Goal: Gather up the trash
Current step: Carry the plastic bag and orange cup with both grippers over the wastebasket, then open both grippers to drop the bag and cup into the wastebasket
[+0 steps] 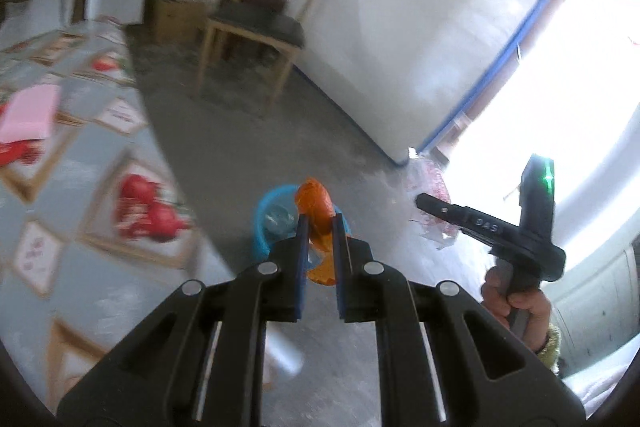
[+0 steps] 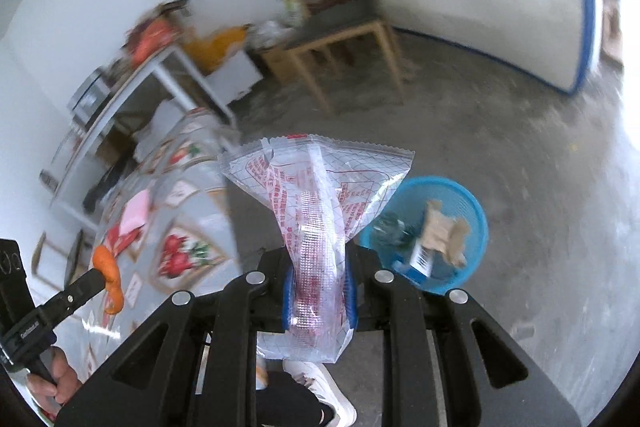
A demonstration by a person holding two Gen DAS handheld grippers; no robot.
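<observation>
My left gripper is shut on an orange peel and holds it in the air above the blue trash basket on the floor. The peel also shows in the right wrist view. My right gripper is shut on a clear plastic wrapper with red print, held up beside the blue basket, which holds crumpled paper and a small box. In the left wrist view the right gripper shows with the wrapper at the right.
A table with a fruit-print cloth stands at the left, with a pink sheet on it. A wooden chair and a cardboard box stand at the back. A white mattress leans on the wall. The floor is bare concrete.
</observation>
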